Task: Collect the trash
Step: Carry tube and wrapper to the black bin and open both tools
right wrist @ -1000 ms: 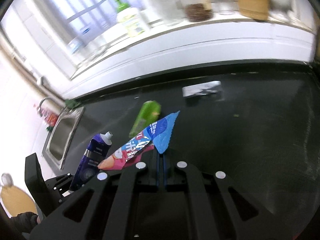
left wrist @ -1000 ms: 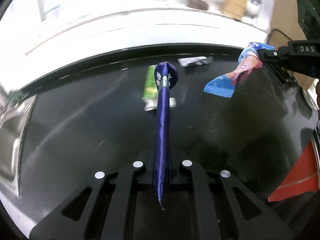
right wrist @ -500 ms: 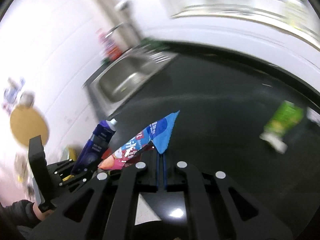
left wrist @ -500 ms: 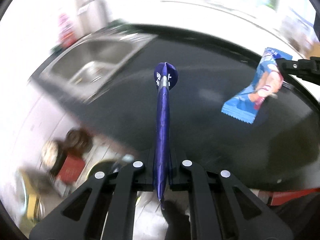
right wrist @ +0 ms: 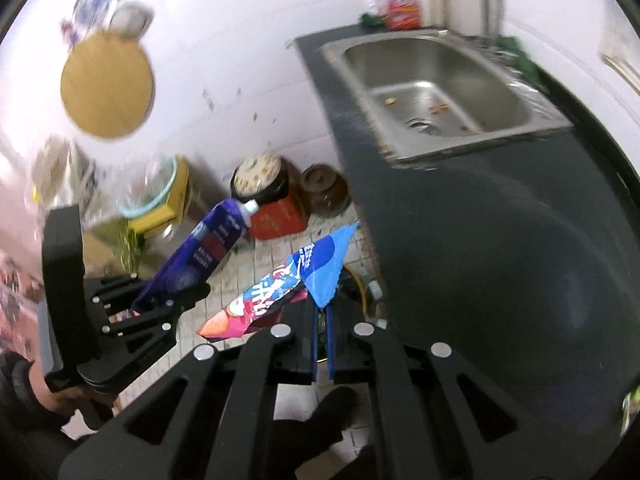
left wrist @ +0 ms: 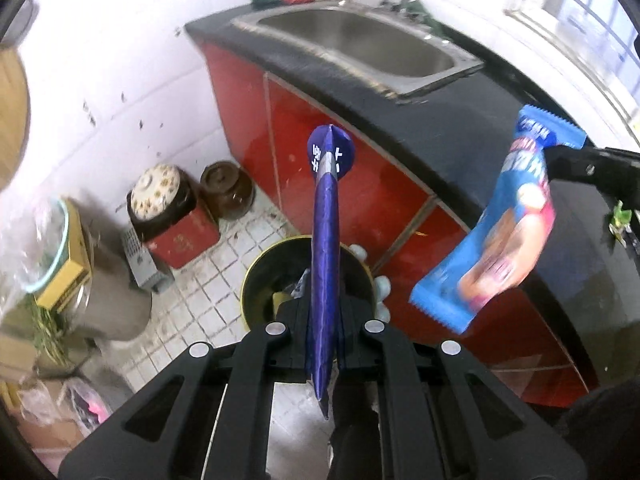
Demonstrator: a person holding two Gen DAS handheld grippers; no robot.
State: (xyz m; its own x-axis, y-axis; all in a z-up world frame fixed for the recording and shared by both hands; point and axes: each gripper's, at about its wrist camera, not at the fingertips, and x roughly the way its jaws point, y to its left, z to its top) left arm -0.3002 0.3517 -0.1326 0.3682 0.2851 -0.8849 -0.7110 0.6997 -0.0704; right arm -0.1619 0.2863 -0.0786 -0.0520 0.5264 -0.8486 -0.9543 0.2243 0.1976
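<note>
Both wrist views look steeply down past the table's (left wrist: 460,128) front edge to the tiled floor (left wrist: 208,292). The left view sits directly above the trash bin (left wrist: 260,280). Both share the sink (right wrist: 440,92) and floor jars (right wrist: 260,178).

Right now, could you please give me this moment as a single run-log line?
left gripper: shut on purple pouch over trash bin | right gripper: shut on blue snack wrapper | neither dropped

The bin (left wrist: 304,280) stands on the floor before the cabinets (left wrist: 320,152), below the counter (left wrist: 440,120). The sink (left wrist: 360,44) is set in that counter. Two jars (left wrist: 192,196) stand left of the bin, by the wall.
</note>
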